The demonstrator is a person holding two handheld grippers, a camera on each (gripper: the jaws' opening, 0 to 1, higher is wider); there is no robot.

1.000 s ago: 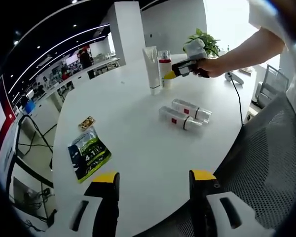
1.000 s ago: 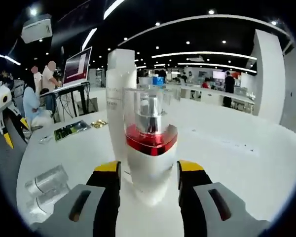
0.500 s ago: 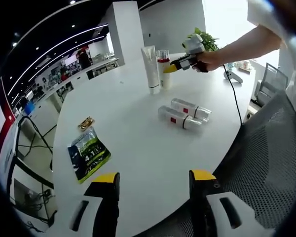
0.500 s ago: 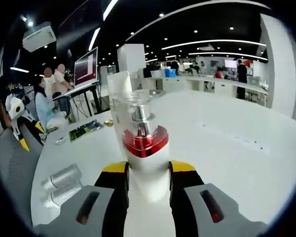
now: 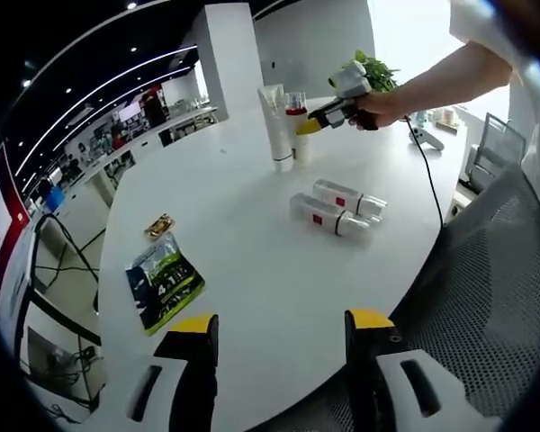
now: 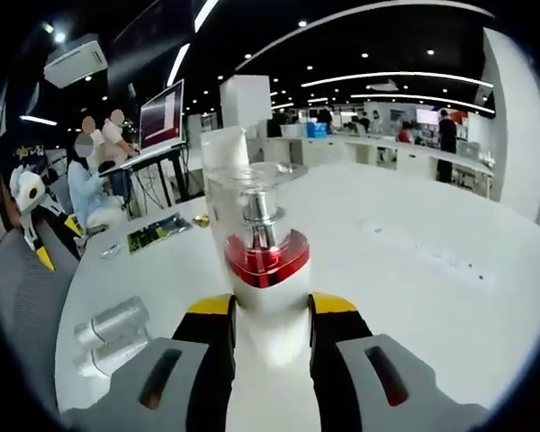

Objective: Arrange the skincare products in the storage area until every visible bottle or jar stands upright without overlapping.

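The right gripper (image 6: 268,310) squeezes its fingers on the red-banded bottle (image 6: 259,243), beside the tall tube (image 5: 274,126). Two bottles (image 5: 336,207) lie flat mid-worktop (image 5: 243,243). The left gripper (image 5: 279,326) fingers are wide, over the near edge.

Bright ceiling lights, glare on the white table (image 5: 252,234), curved fisheye edges.

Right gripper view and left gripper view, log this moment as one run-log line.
right gripper shut on pump bottle, upright | white tube upright beside it | two bottles lying on table | left gripper open
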